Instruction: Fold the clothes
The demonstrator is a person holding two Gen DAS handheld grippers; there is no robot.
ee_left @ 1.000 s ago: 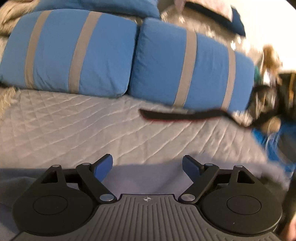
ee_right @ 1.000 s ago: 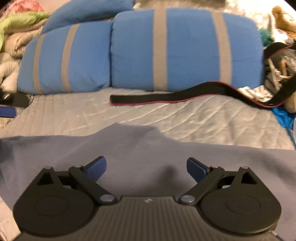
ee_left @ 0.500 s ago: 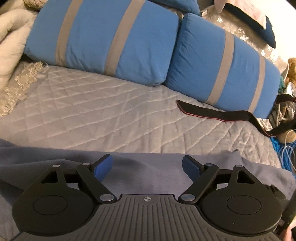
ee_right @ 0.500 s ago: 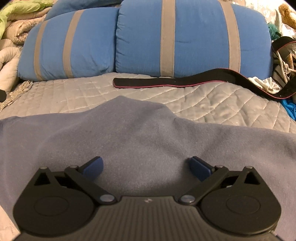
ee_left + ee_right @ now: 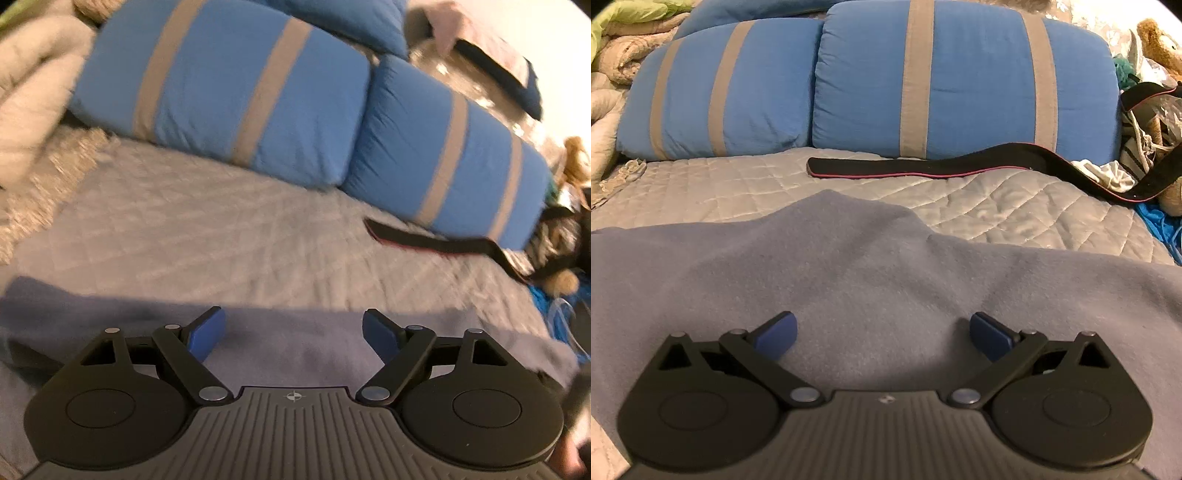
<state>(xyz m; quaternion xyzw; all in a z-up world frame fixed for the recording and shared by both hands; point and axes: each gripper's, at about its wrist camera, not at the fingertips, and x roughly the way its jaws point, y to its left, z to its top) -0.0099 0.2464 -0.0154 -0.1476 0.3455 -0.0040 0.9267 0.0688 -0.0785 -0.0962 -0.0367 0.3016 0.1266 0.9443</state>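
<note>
Right wrist view: a big bed with a grey quilted cover (image 5: 1015,206) fills the scene. At the far side, two blue pillows with grey stripes lie side by side, one on the left (image 5: 720,96) and one on the right (image 5: 960,81). They touch each other in the middle.

On the near part of the bed lies a blue-grey fleece cloth (image 5: 868,273). It is spread out wide and reaches from the left edge to the right edge of the view. Its far edge rises in a soft bump in the middle. This is the thing to fold, and it is not folded yet.

A long black strap with a pink edge (image 5: 905,168) lies on the quilt just in front of the right pillow. It runs off to the right into a pile of stuff. A brown stuffed toy (image 5: 1158,44) sits far right. Crumpled cream blankets (image 5: 613,66) are piled far left.

The right gripper (image 5: 882,332) is low over the cloth. Its two blue fingers stand wide apart and hold nothing.

In the left wrist view, which is blurry, the left gripper (image 5: 293,330) is over the far edge of the same cloth (image 5: 295,354). Its blue fingers are also spread wide with nothing between them.
</note>
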